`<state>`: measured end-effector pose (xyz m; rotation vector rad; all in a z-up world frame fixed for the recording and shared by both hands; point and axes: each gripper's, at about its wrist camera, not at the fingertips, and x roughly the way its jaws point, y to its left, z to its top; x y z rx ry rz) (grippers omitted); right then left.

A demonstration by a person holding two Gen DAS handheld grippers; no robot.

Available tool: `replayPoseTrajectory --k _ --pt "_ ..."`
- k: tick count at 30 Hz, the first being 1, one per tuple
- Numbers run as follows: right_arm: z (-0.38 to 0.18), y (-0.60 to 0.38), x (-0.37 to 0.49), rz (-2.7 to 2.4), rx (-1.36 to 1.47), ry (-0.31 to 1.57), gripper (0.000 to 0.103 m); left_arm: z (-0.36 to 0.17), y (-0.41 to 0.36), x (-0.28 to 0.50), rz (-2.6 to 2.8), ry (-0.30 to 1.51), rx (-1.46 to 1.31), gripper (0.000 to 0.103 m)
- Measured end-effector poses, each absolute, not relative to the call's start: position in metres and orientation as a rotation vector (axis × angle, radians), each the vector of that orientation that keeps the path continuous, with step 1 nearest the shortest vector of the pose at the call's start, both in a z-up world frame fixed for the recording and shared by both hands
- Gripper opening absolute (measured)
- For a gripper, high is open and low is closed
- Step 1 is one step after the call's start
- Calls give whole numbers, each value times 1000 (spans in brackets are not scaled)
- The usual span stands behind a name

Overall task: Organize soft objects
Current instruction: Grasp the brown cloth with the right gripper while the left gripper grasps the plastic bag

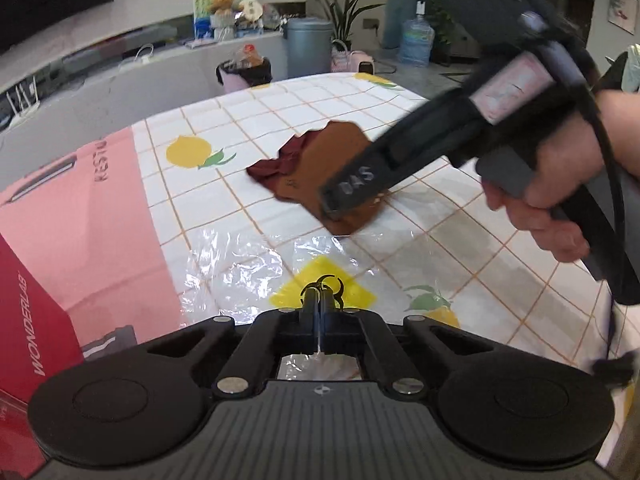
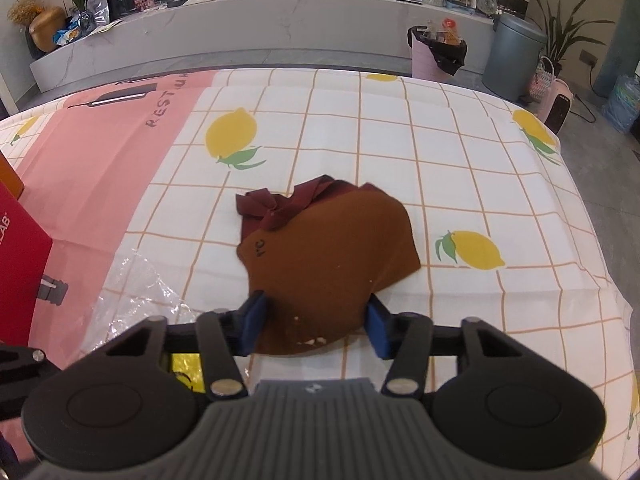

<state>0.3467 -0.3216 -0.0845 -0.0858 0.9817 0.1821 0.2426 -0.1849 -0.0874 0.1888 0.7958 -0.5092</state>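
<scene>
The brown cloth (image 2: 328, 256) lies at the centre of the right wrist frame on the checked tabletop (image 2: 460, 152). The right claw (image 2: 316, 320) straddles its near edge, half wide, pads not visibly pressing. The left claw (image 1: 319, 306) is pinched on the clear plastic bag (image 1: 248, 256). Best to close squarely on the cloth edge, then lift it without snagging the bag.

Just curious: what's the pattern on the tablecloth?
White tablecloth with an orange grid and yellow lemons; clearest in the right wrist view.

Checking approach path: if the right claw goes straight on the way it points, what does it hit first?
The brown cloth. Its near edge already lies between the blue pads of the right claw, flat on the checked tablecloth; whether they touch it is unclear.
</scene>
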Motion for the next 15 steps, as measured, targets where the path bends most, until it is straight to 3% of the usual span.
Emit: replayPoseTrajectory --k 3,4,5,7,11,15 --pt "-84 -325 344 185 -80 980 48 -84 -182 247 -488 827 177 1" --pt "-84 -326 344 185 -74 982 49 -84 -180 248 -491 830 169 15" --pt "-84 -328 344 183 -65 987 49 -83 -177 247 -505 830 152 48" --pt "-83 -332 345 178 -53 997 48 -83 -171 244 -513 827 130 90" --pt "-82 -341 347 174 -23 1016 47 -84 -175 228 -509 707 243 91" --pt "-81 -345 347 177 -18 1029 46 -93 -188 232 -479 745 283 98"
